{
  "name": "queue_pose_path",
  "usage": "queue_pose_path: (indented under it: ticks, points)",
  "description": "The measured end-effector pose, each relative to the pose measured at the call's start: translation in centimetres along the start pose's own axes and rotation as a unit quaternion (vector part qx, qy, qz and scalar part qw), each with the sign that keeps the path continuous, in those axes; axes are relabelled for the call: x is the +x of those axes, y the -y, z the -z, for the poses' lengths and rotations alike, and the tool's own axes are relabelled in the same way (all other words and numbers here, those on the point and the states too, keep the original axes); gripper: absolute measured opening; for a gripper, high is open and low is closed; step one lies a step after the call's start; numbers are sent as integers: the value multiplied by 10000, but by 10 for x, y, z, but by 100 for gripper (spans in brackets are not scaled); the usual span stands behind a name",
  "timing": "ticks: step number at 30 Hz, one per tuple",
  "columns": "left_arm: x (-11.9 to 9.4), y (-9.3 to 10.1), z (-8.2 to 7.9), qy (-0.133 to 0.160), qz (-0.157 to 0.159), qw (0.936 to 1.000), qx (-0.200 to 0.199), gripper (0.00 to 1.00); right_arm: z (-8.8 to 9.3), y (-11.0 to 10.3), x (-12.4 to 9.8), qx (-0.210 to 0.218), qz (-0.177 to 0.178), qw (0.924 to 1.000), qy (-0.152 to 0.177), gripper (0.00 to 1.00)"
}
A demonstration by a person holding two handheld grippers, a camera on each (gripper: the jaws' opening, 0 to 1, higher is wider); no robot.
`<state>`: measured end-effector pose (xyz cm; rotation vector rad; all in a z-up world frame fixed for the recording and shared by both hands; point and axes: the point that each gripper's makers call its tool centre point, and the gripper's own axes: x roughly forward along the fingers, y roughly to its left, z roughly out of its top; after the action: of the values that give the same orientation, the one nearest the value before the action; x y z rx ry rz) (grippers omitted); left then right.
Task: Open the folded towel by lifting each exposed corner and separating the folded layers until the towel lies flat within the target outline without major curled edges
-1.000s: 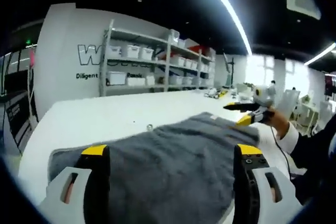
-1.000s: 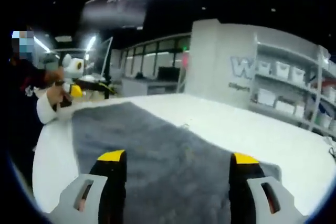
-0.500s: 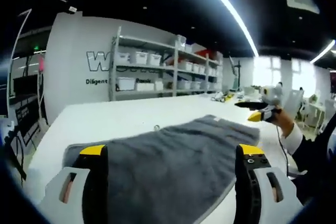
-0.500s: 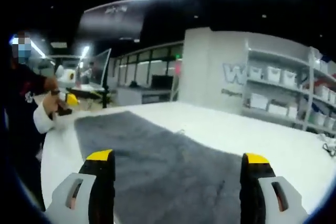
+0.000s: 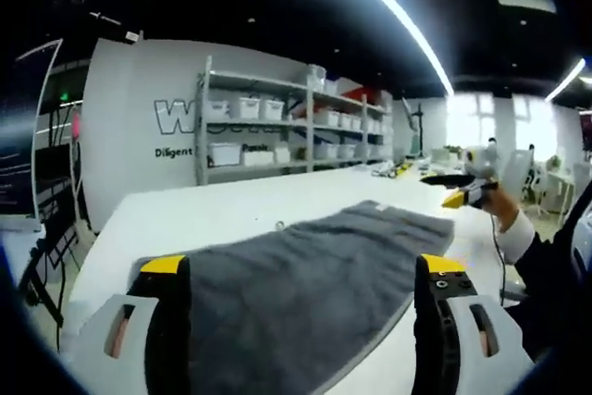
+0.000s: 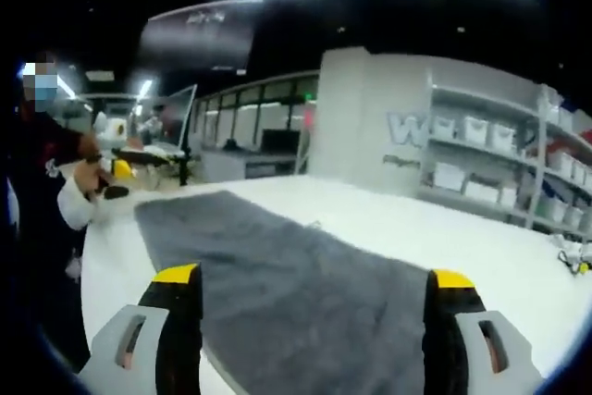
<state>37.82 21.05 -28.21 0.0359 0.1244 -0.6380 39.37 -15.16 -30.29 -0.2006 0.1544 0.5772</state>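
We see a grey towel (image 5: 305, 265) spread long and flat on a white table (image 5: 185, 215), with both grippers held above it and touching nothing

In the left gripper view, our left gripper (image 5: 301, 316) has its jaws wide apart, the yellow-tipped black fingers (image 5: 166, 321) rising at either side of the view with the towel showing between them. The towel runs from near the left jaw away toward the far right, where its end lies close to the table edge. A small dark speck (image 5: 278, 225) sits on the table just beyond the towel's far long edge; we cannot tell what it is. At the far right the right gripper (image 5: 453, 193) is held in a hand (image 5: 490, 205) with a white cuff, raised above the table past the towel's end

In the right gripper view, our right gripper (image 6: 314, 321) also stands with jaws wide, nothing between them but the towel (image 6: 296, 284) below. The towel stretches away to the upper left, its surface smooth. At the far left the left gripper (image 6: 116, 173) is held in a hand (image 6: 88, 173), just off the towel's far end

Behind the table stand shelves (image 5: 277, 131) with white bins against a white wall
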Motion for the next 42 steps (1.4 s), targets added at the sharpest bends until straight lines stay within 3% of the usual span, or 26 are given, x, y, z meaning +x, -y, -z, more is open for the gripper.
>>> queue_pose_path:
  ticks: [8, 42]
  points:
    - [-1, -5, 2, -42, -54, 10000, 32, 100, 10, -5, -6, -74, -1, 9992, -398, 100]
    - [-15, 4, -14, 80, -104, 9999, 76, 100, -18, 12, -43, -89, 277, 9996, -27, 100]
